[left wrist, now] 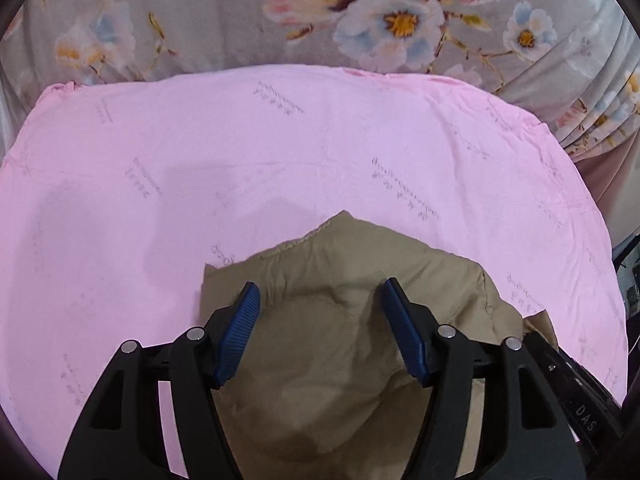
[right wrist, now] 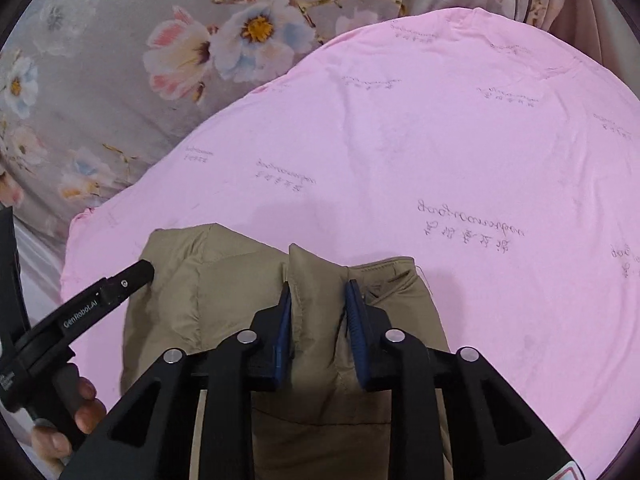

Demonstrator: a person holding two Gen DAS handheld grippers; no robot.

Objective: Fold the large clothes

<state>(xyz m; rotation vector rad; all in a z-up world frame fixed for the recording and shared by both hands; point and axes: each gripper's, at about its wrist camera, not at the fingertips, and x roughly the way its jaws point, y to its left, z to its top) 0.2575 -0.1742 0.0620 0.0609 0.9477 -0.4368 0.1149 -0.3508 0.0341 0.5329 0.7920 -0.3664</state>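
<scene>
Right fingers (right wrist: 316,292) pinching khaki garment (right wrist: 224,280), left fingers (left wrist: 320,292) apart

Soft, even indoor light; sharp centres, fisheye-bent edges with dark corners.

Surface: pink sheet (left wrist: 280,152) printed with faint script lying spread and lightly creased | Beyond: grey floral fabric (left wrist: 200,12) with pink and blue blossoms lying along the far edge, bunching into folds at right | Light: falling even, casting soft shadows
</scene>
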